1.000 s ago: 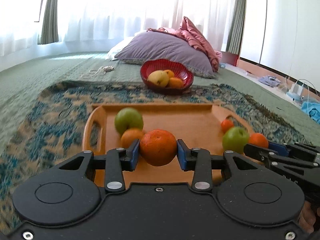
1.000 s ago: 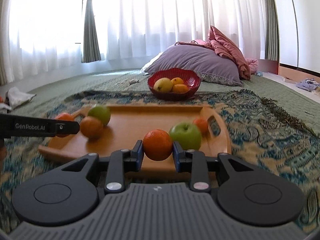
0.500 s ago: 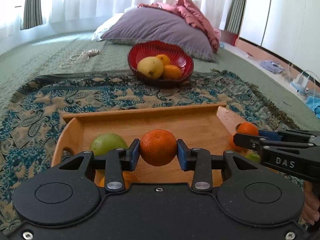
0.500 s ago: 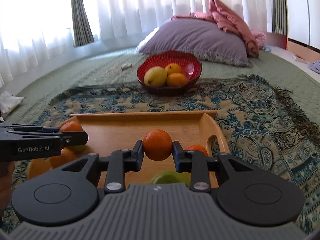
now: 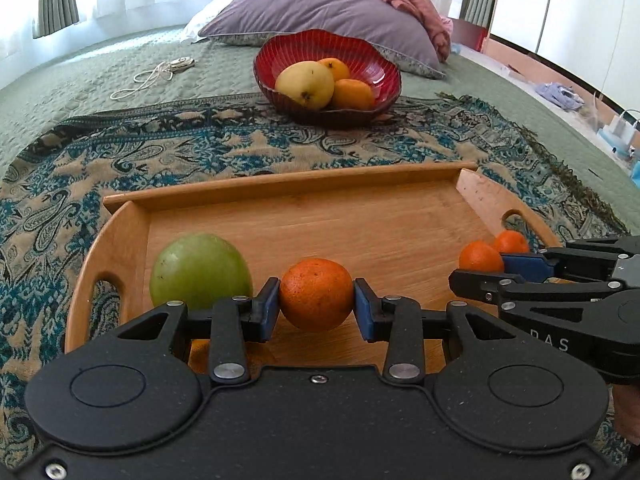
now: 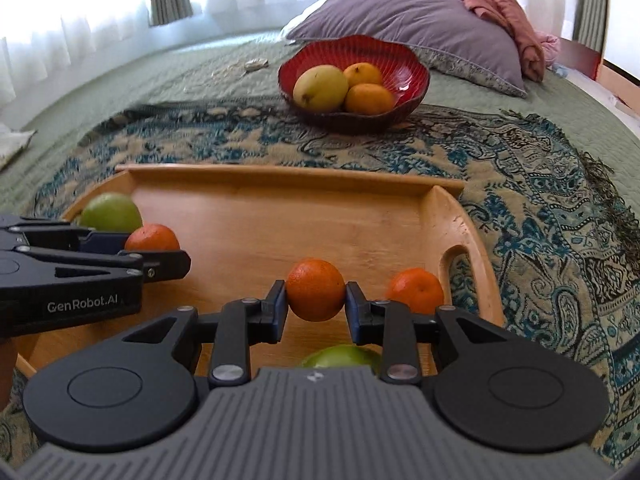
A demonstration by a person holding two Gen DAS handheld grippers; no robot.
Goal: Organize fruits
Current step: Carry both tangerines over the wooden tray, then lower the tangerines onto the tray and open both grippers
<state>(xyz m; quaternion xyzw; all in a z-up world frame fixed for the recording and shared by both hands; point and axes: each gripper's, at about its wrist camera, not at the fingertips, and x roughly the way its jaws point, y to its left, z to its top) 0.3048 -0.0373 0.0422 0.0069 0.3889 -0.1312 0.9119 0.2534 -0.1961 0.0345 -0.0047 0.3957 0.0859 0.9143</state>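
Both of our grippers have carried their oranges forward over the wooden tray (image 5: 288, 196) since a second ago, so the red bowl (image 5: 384, 68) now looks closer and sits higher in each view. Our left gripper (image 5: 316, 304) is clamped on an orange (image 5: 316, 300), its blue pads pressing the fruit from either side, held above the near part of the tray. Our right gripper (image 6: 316, 300) grips a second orange (image 6: 315, 290) the same way, narrow jaws closed on the fruit, above the right half of the tray. On the tray we see a green apple (image 5: 200, 272) at the left end, a small mandarin (image 6: 416, 290) near the right handle, and another green apple (image 6: 340, 358) partly hidden under our right gripper. The bowl stands beyond the tray on the patterned blanket (image 5: 200, 148), well apart from it, and holds a yellow pear (image 5: 306, 84) with two yellow-orange citrus fruits touching it. Behind the bowl lies a purple pillow (image 5: 320, 4) on the green bedspread (image 5: 80, 76)
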